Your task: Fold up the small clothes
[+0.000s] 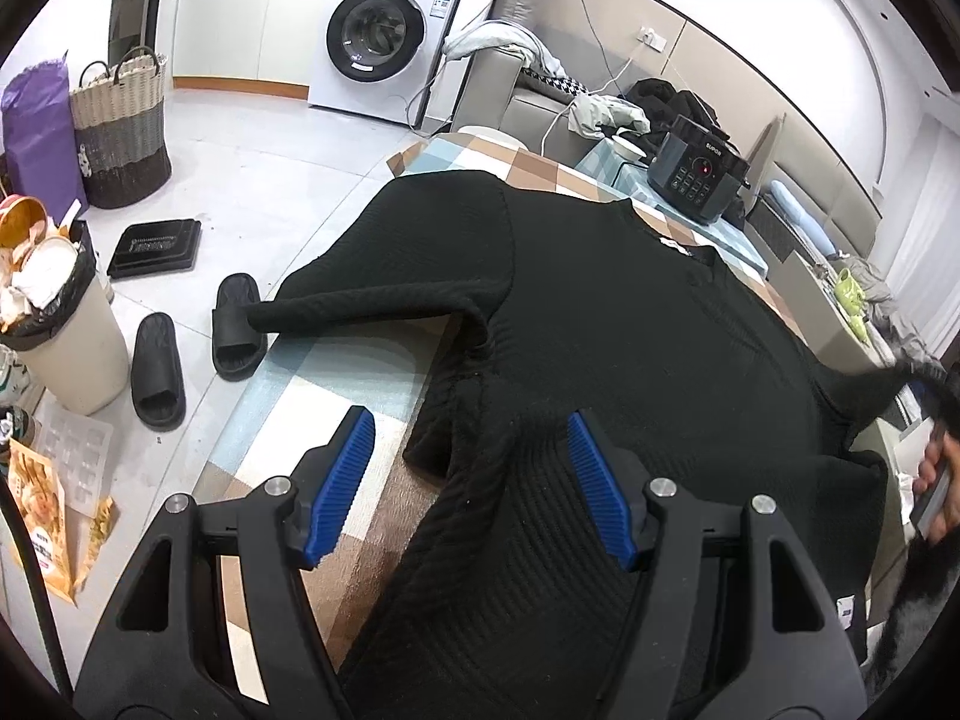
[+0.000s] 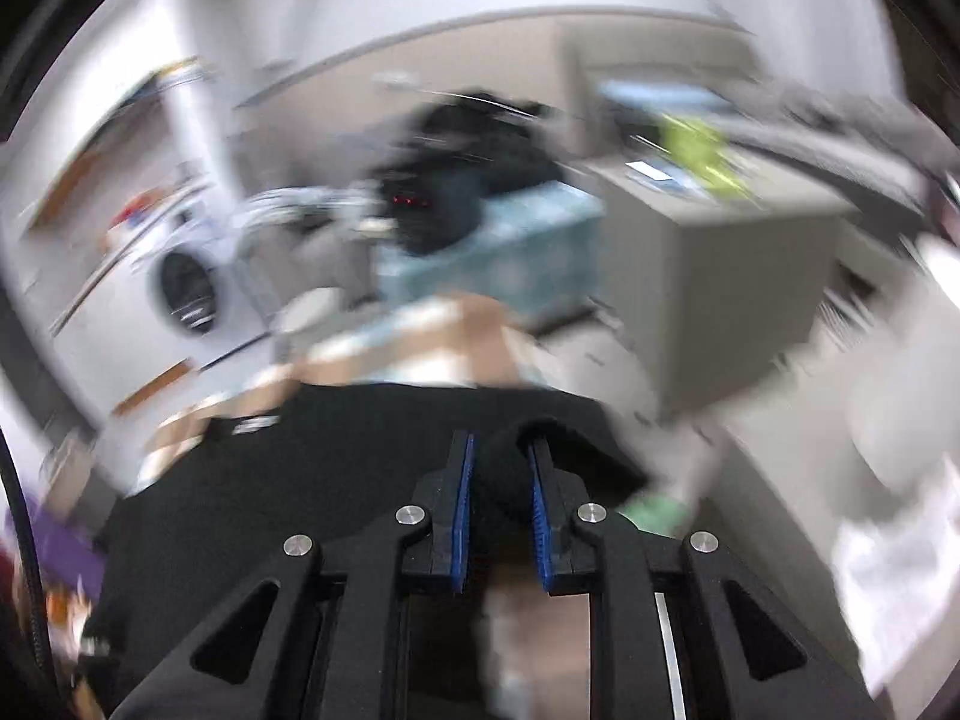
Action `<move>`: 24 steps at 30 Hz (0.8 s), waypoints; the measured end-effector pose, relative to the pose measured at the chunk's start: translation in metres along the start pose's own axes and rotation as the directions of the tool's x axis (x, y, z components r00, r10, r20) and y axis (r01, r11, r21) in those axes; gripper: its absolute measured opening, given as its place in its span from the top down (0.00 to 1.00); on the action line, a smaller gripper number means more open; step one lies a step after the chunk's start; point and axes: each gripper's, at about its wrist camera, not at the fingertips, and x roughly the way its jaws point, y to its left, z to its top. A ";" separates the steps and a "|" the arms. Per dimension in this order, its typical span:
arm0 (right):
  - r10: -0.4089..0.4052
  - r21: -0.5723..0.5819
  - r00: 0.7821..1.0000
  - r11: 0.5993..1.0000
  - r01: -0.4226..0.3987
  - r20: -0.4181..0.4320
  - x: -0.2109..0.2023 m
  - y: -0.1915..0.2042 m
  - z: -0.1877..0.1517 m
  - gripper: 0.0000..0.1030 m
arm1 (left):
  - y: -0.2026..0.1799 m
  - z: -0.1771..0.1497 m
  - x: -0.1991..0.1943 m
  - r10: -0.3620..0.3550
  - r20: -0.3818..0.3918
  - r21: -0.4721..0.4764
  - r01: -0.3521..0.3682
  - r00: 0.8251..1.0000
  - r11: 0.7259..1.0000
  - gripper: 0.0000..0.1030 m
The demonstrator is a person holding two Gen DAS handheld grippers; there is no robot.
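While the black sweater (image 1: 630, 324) lies spread over the checked tablecloth (image 1: 336, 372), its left sleeve (image 1: 360, 312) reaches out to the table's edge and its body covers most of the top. I hold my right gripper (image 2: 501, 468) pinched on a bunched fold of the black knit — the blue pads (image 2: 465, 480) press it from both sides. That view is heavily smeared, so I cannot tell exactly which part of the garment it is; judging from the left view, it is the right sleeve end or side, lifted off the table at the far right.

My left gripper (image 1: 471, 450) hovers spread wide near the underarm region, one pad over bare cloth, the other over the knit, gripping nothing. I judge it is parked there to pin the body or take the near hem once the right side comes across.

Behind the sweater a black cooker (image 1: 699, 177) sits on the table's far end, clear of the garment. Slippers (image 1: 192, 354), a bin (image 1: 54, 324) and a washing machine (image 1: 384, 36) stand on the floor beyond — none affects the fold.
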 end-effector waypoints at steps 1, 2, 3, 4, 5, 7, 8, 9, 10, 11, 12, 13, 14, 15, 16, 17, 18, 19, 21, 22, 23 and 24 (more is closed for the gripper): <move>0.043 -0.075 0.999 0.996 -0.044 -0.015 0.002 0.024 0.003 0.84 | 0.001 -0.001 -0.002 -0.002 0.003 -0.004 0.002 1.000 1.000 0.38; 0.069 -0.142 0.996 0.987 -0.075 -0.048 0.006 0.046 0.002 0.84 | 0.002 -0.001 -0.003 -0.004 0.003 -0.005 0.004 1.000 1.000 0.38; 0.113 -0.207 0.987 0.969 -0.136 -0.118 0.015 0.073 -0.007 0.84 | 0.001 -0.002 -0.004 -0.006 0.006 -0.005 0.006 1.000 1.000 0.38; 0.144 -0.230 0.975 0.956 -0.181 -0.169 0.021 0.086 -0.014 0.84 | 0.000 -0.002 -0.005 -0.006 0.009 -0.004 0.006 1.000 1.000 0.38; 0.167 -0.251 0.958 0.941 -0.226 -0.235 0.029 0.098 -0.024 0.84 | -0.002 -0.003 -0.007 -0.006 0.010 0.001 0.006 1.000 1.000 0.38; 0.152 -0.290 0.934 0.924 -0.251 -0.323 0.046 0.114 -0.046 0.84 | -0.004 -0.005 -0.009 -0.008 0.013 0.011 0.008 1.000 1.000 0.38; 0.130 -0.307 0.932 0.921 -0.240 -0.339 0.051 0.117 -0.056 0.84 | -0.005 -0.005 -0.009 -0.007 0.011 0.016 0.007 1.000 1.000 0.38; 0.099 -0.322 0.922 0.919 -0.230 -0.375 0.058 0.118 -0.065 0.84 | -0.006 -0.007 -0.010 -0.006 0.006 0.024 0.006 1.000 1.000 0.38; 0.086 -0.312 0.910 0.923 -0.226 -0.406 0.063 0.114 -0.070 0.83 | -0.007 -0.007 -0.010 -0.007 0.005 0.029 0.007 1.000 1.000 0.38; 0.093 -0.289 0.900 0.929 -0.232 -0.426 0.066 0.110 -0.073 0.83 | -0.008 -0.007 -0.010 -0.007 0.005 0.031 0.007 1.000 0.999 0.38; 0.104 -0.262 0.891 0.935 -0.240 -0.442 0.067 0.104 -0.074 0.82 | -0.008 -0.007 -0.010 -0.007 0.005 0.033 0.006 1.000 0.999 0.38; 0.107 -0.251 0.889 0.938 -0.238 -0.445 0.067 0.102 -0.079 0.82 | -0.008 -0.007 -0.010 -0.008 0.006 0.031 0.008 1.000 0.999 0.38; 0.112 -0.247 0.887 0.938 -0.243 -0.448 0.065 0.098 -0.079 0.80 | -0.009 -0.007 -0.010 -0.007 0.006 0.030 0.007 1.000 1.000 0.38; 0.126 -0.241 0.883 0.936 -0.257 -0.453 0.061 0.096 -0.082 0.78 | -0.009 -0.007 -0.011 -0.009 0.008 0.029 0.008 1.000 1.000 0.38; 0.145 -0.229 0.877 0.934 -0.274 -0.459 0.059 0.094 -0.082 0.76 | -0.009 -0.008 -0.011 -0.010 0.010 0.027 0.010 1.000 1.000 0.38; 0.169 -0.206 0.868 0.934 -0.292 -0.467 0.058 0.091 -0.081 0.70 | -0.009 -0.008 -0.012 -0.011 0.010 0.025 0.011 1.000 1.000 0.38; 0.187 -0.182 0.865 0.936 -0.300 -0.465 0.054 0.087 -0.085 0.62 | -0.009 -0.008 -0.012 -0.013 0.011 0.024 0.013 1.000 1.000 0.38; 0.201 -0.162 0.867 0.939 -0.303 -0.456 0.049 0.081 -0.085 0.59 | -0.010 -0.008 -0.013 -0.016 0.011 0.025 0.015 1.000 1.000 0.38; 0.228 -0.094 0.881 0.952 -0.291 -0.415 0.046 0.068 -0.077 0.58 | -0.010 -0.008 -0.012 -0.013 0.008 0.028 0.013 1.000 1.000 0.38; 0.216 -0.068 0.893 0.963 -0.262 -0.395 0.048 0.062 -0.072 0.58 | -0.009 -0.008 -0.011 -0.013 0.006 0.026 0.012 1.000 1.000 0.38; 0.192 -0.039 0.908 0.974 -0.222 -0.373 0.051 0.056 -0.065 0.58 | -0.008 -0.008 -0.011 -0.014 0.004 0.024 0.014 1.000 1.000 0.38; 0.165 0.002 0.919 0.984 -0.175 -0.359 0.057 0.047 -0.059 0.58 | -0.008 -0.008 -0.010 -0.016 0.001 0.020 0.016 1.000 1.000 0.38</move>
